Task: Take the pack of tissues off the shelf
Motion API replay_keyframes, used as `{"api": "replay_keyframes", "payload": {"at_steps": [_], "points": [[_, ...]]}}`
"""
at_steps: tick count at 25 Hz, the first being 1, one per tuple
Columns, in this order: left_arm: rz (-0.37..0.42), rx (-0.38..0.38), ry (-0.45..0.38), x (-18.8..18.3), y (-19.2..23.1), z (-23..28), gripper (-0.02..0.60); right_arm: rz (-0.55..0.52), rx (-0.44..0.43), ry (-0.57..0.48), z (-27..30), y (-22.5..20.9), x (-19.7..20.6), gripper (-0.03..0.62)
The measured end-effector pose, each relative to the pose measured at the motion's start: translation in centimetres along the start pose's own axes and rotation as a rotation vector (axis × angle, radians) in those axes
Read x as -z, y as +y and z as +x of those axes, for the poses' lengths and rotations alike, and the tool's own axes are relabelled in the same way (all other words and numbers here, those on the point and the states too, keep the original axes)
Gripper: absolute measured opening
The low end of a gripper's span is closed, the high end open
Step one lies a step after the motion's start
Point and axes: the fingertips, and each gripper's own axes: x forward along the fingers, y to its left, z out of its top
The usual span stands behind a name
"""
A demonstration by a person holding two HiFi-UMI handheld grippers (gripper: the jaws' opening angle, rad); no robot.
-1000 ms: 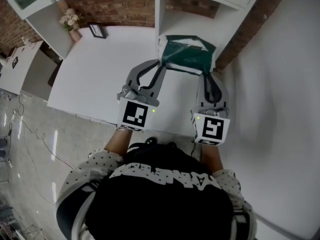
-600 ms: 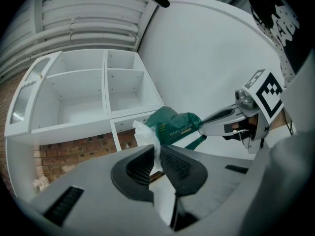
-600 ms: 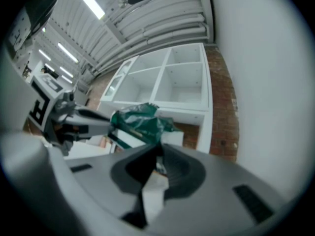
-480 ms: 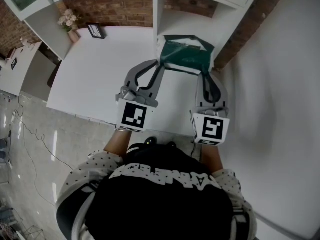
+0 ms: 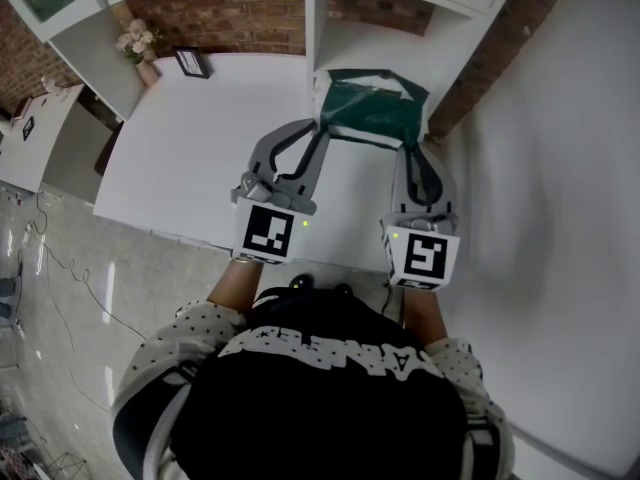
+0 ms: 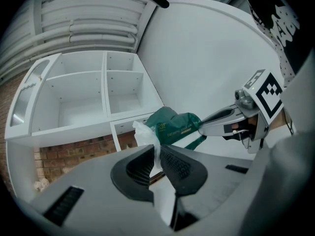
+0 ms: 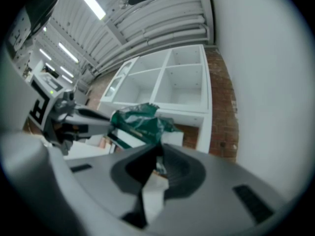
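Observation:
The green and white pack of tissues hangs between my two grippers in front of the white shelf unit. My left gripper is shut on the pack's left edge, pinching its clear white wrapping. My right gripper is shut on the pack's right edge. In the left gripper view the green pack stretches across to the right gripper. In the right gripper view the pack runs from the jaws toward the left gripper.
A white table lies below the grippers, with a small picture frame and a vase of flowers at its far left. A brick wall stands behind. The shelf's compartments hold nothing that I can see. A white wall is on the right.

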Motion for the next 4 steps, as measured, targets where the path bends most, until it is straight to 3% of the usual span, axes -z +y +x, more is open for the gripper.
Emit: {"api": "replay_keyframes", "payload": {"at_steps": [4], "points": [[0.0, 0.001, 0.0, -0.02, 0.03, -0.06, 0.066, 0.017, 0.005, -0.014, 0.0, 0.08, -0.12, 0.06]]}}
